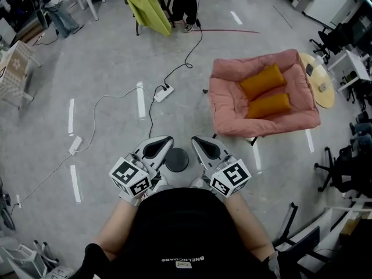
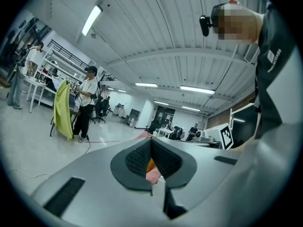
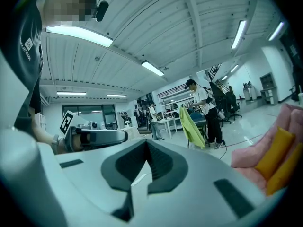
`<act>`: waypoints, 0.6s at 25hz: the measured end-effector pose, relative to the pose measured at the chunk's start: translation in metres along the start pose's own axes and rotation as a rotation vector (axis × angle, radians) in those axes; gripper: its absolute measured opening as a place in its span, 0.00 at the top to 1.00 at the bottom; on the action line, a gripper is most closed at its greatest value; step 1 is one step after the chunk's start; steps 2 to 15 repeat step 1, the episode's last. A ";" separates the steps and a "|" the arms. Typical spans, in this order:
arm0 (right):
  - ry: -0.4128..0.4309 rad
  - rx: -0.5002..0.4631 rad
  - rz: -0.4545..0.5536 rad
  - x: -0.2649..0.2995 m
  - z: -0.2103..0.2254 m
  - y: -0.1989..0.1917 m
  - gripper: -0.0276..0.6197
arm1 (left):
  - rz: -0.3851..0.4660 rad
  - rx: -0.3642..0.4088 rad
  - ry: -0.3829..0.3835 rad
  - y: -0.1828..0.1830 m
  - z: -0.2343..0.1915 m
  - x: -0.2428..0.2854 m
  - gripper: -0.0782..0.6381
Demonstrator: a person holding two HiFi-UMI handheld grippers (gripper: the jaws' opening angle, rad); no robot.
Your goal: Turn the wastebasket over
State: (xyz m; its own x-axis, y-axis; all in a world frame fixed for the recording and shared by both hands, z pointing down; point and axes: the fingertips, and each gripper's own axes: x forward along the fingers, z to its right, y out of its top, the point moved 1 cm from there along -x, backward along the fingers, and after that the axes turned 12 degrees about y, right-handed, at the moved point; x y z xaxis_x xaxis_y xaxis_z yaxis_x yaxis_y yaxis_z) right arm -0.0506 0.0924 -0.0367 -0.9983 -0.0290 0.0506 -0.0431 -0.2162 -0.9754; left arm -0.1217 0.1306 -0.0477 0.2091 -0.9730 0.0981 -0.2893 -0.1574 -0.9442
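Note:
A dark grey round wastebasket [image 1: 176, 160] stands on the floor just in front of me, seen from straight above, so I cannot tell which end is up. My left gripper [image 1: 157, 147] hangs shut beside its left edge, and my right gripper [image 1: 205, 147] hangs shut beside its right edge. Both are level and hold nothing. The left gripper view shows that gripper [image 2: 151, 143] with its jaws closed together, pointing across the room. In the right gripper view, the closed right gripper [image 3: 146, 144] has the left gripper [image 3: 90, 137] beside it. The wastebasket appears in neither gripper view.
A pink floor sofa [image 1: 228, 100] with two orange cushions [image 1: 264, 81] lies ahead to the right. A white power strip [image 1: 163, 93] with black cable crosses the floor ahead. A yellow-green cloth [image 1: 145, 6] and a standing person [image 1: 186, 2] are at the far side. Office chairs [image 1: 343, 167] stand right.

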 end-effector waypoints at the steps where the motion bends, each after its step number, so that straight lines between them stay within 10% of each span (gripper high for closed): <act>1: 0.002 -0.004 -0.001 0.000 0.000 0.001 0.95 | 0.000 0.002 0.003 0.001 0.000 0.000 0.87; 15: 0.002 -0.004 -0.001 0.000 0.000 0.001 0.95 | 0.000 0.002 0.003 0.001 0.000 0.000 0.87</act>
